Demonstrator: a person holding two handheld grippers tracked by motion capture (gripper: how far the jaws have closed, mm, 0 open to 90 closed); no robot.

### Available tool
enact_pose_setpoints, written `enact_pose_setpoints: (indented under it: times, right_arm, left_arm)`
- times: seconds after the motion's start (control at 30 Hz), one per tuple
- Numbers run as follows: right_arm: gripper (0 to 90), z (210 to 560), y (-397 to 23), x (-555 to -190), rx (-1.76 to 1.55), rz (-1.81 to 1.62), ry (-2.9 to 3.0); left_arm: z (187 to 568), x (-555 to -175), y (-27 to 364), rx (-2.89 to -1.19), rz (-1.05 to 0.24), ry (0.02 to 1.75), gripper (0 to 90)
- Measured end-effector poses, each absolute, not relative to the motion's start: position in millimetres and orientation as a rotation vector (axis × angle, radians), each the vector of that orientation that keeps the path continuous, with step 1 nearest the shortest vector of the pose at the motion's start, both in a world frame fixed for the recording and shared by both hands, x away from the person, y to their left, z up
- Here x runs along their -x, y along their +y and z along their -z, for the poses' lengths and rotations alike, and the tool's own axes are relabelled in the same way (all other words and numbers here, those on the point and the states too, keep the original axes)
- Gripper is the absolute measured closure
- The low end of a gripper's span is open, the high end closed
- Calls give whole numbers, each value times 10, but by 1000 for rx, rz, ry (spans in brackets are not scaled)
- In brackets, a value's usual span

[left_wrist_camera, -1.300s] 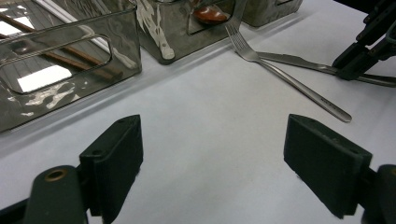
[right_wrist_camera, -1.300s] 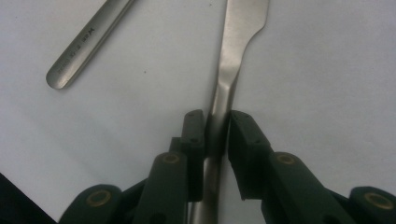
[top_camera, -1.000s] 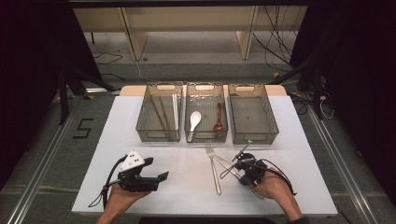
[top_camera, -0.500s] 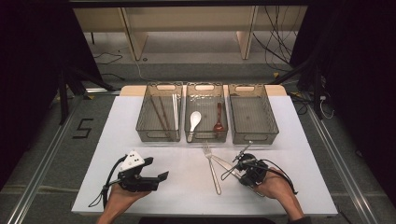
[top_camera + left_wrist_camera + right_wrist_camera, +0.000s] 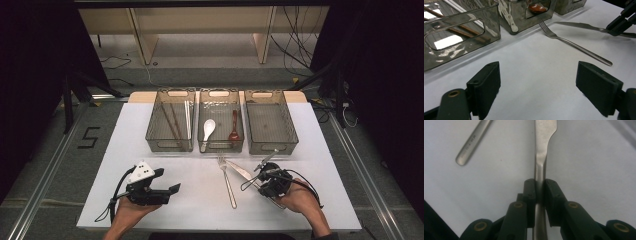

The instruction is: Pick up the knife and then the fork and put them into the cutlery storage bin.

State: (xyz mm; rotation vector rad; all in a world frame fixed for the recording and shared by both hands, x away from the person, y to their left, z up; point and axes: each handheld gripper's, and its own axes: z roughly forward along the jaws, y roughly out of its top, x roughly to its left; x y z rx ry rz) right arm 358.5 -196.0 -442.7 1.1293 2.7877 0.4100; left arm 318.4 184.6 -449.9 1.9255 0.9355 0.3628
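A steel knife [image 5: 241, 171] lies slantwise on the white table [image 5: 320, 150], its blade toward the bins. My right gripper [image 5: 260, 181] is shut on its handle; in the right gripper view the pads [image 5: 530, 190] squeeze the knife [image 5: 544, 142] from both sides. A steel fork [image 5: 228, 181] lies just left of the knife, tines toward the bins, and its handle end [image 5: 471, 143] lies apart from the jaws. My left gripper [image 5: 171, 194] rests at the front left, open, with bare table between its jaws [image 5: 537, 75]. From it I see the fork [image 5: 574, 46], the knife [image 5: 579, 25] and the right gripper [image 5: 621, 23].
Three clear bins stand in a row at the back. The left bin [image 5: 150, 131] holds chopsticks [image 5: 172, 122]. The middle bin [image 5: 220, 148] holds a white spoon [image 5: 208, 129] and a brown spoon [image 5: 234, 128]. The right bin [image 5: 290, 125] has nothing in it.
The right gripper has shifted slightly toward the right with the knife in its jaws. The left gripper and the fork have stayed put.
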Motion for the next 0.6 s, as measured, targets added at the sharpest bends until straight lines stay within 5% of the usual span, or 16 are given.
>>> enact_pose_setpoints:
  times: [0.6]
  right_arm:
    - [803,3963,-2098,-3721,-1122,-664,2681]
  left_arm:
    - [4493,-3181,1860,-1901,-359,932,194]
